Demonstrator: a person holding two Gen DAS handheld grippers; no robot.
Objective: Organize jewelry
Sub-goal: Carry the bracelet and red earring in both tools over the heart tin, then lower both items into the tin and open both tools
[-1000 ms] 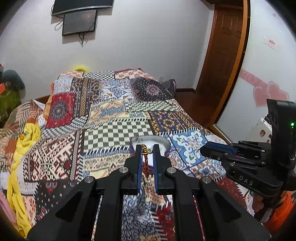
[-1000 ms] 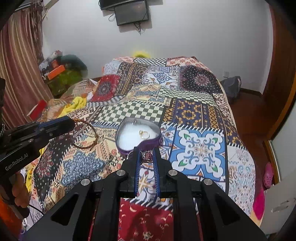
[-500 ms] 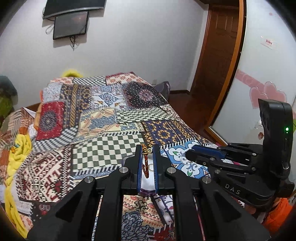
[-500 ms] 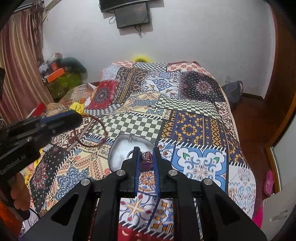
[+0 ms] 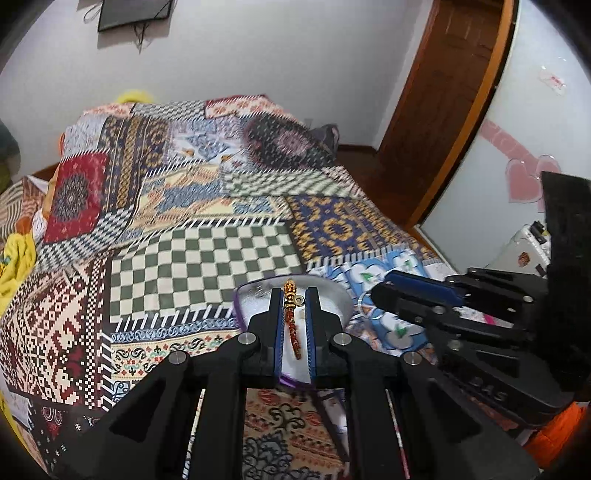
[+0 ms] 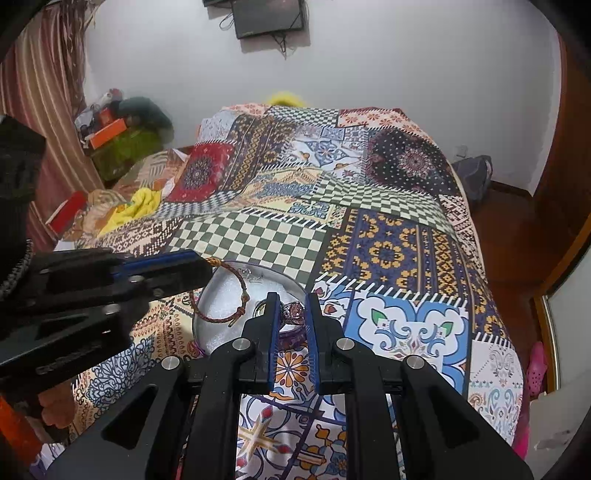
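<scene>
A heart-shaped jewelry box (image 6: 221,314) with a white lining and purple wall lies on the patchwork bedspread. My left gripper (image 5: 293,295) is shut on a red braided bracelet (image 5: 291,325) with gold beads and holds it over the box (image 5: 332,299). In the right wrist view the bracelet (image 6: 236,295) hangs as a loop from the left gripper (image 6: 199,269) into the box. My right gripper (image 6: 290,299) is shut on the box's purple rim (image 6: 291,312) at its near right side. A small ring (image 6: 260,308) lies inside the box.
The patchwork bedspread (image 6: 388,254) covers the whole bed. Yellow cloth (image 6: 136,205) and boxes (image 6: 107,133) lie at the left. A wooden door (image 5: 443,110) and a white wardrobe with pink hearts (image 5: 524,177) stand at the right. A screen (image 6: 269,14) hangs on the far wall.
My left gripper has carried the bracelet right and down until it hangs over the box. My right gripper has stayed shut on the box's rim.
</scene>
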